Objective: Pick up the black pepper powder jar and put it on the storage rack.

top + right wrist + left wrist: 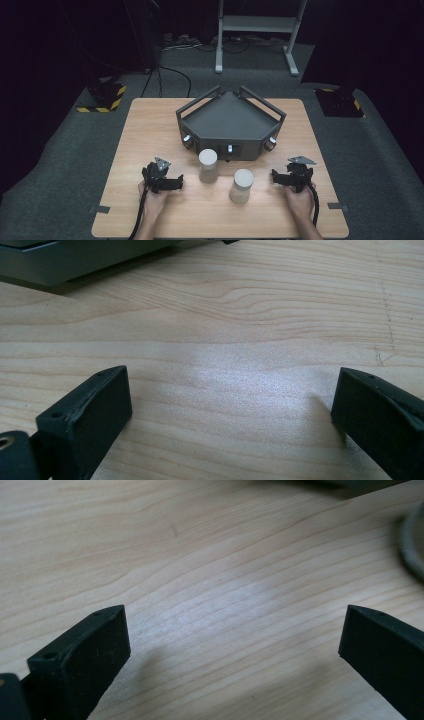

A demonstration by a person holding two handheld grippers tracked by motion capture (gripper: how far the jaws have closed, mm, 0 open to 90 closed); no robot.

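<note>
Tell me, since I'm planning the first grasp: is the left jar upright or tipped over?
Upright: the frosted cylindrical jar with a pale lid stands on its base on the wooden table, lid on top.

On my table (150,120) the tray (230,117) sits at the back. Two jars stand before it: one jar (208,165) just in front, the other jar (242,185) nearer me, to its right.
</note>
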